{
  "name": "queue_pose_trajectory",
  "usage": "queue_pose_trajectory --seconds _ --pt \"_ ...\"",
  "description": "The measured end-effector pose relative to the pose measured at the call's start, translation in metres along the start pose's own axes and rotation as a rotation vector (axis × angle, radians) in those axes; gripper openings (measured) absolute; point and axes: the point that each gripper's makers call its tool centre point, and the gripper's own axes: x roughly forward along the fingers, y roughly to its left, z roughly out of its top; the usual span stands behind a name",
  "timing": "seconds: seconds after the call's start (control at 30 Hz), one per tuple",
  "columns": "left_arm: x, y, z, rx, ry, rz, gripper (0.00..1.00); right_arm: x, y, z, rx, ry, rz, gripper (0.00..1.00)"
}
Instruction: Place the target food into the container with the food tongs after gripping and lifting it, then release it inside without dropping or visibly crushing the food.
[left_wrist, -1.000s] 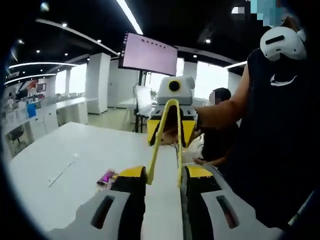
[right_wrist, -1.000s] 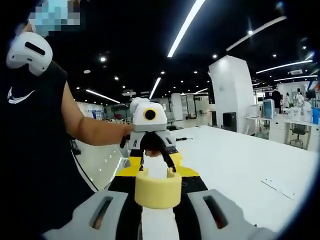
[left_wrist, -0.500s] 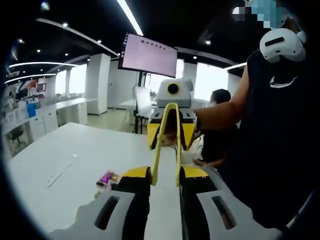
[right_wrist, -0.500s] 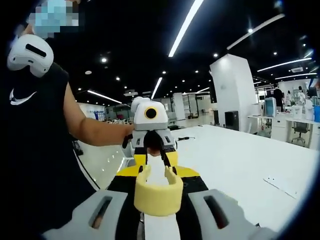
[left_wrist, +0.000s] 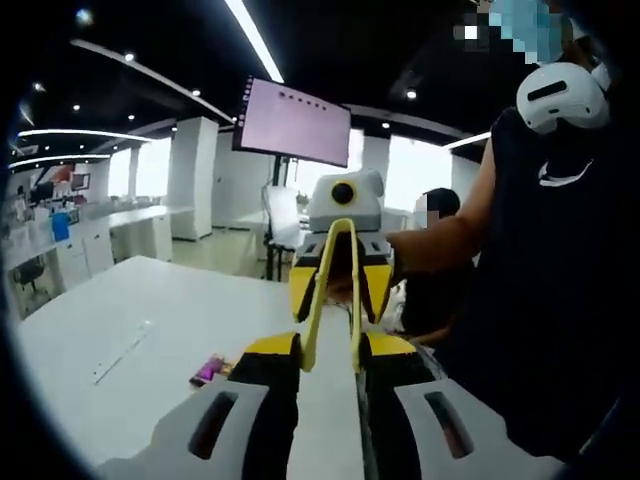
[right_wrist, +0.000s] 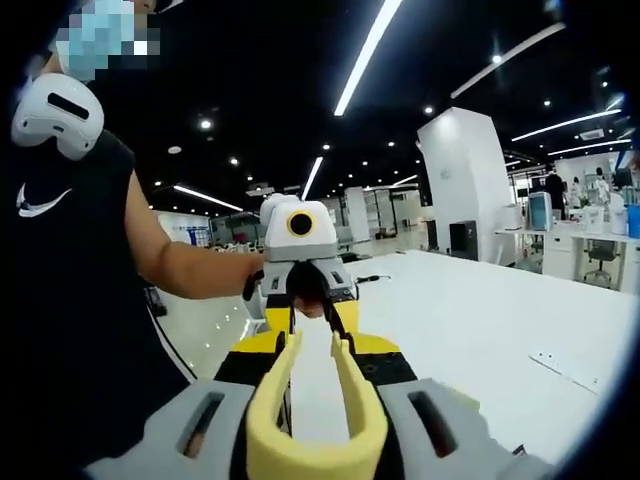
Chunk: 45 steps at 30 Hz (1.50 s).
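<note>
Yellow food tongs (left_wrist: 338, 290) span the gap between my two grippers, which face each other above a white table (left_wrist: 110, 320). My left gripper (left_wrist: 330, 362) is shut on the tongs' two arms near their tips. Their looped hinge end (right_wrist: 315, 440) lies low between the jaws of my right gripper (right_wrist: 318, 400); how tightly those jaws close on it is hidden by the loop. The right gripper (left_wrist: 340, 262) appears at the far end of the tongs in the left gripper view. The left gripper (right_wrist: 310, 318) faces me in the right gripper view.
A person in a black sleeveless top (left_wrist: 560, 260) stands close, holding both grippers. A small pink packet (left_wrist: 208, 370) and a white strip (left_wrist: 120, 350) lie on the table. A wall screen (left_wrist: 292, 122) hangs behind; another person (left_wrist: 432, 200) sits farther off. Open tabletop (right_wrist: 480, 310) stretches right.
The tongs' hinge loop has slid closer to the right gripper's camera, deeper between its jaws. The left gripper keeps its hold on the arms.
</note>
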Motion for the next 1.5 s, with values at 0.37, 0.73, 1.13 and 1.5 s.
queue_pose_trajectory --seconds 0.37,0.73,1.13,1.5 --pt "-0.001 -0.001 -0.001 -0.022 -0.019 0.008 0.19 -0.005 0.002 0.0 -0.005 0.005 0.005 0.25" --pt "0.005 0.0 0.003 -0.014 -0.056 0.009 0.15 -0.002 0.0 0.0 0.011 -0.009 -0.005 0.25" --pt "0.008 0.003 0.006 -0.017 -0.065 0.025 0.14 -0.006 -0.005 0.002 0.03 -0.015 -0.007 0.24" --pt "0.01 0.003 0.005 -0.02 -0.05 0.027 0.15 -0.006 -0.006 0.005 0.039 -0.043 -0.008 0.25"
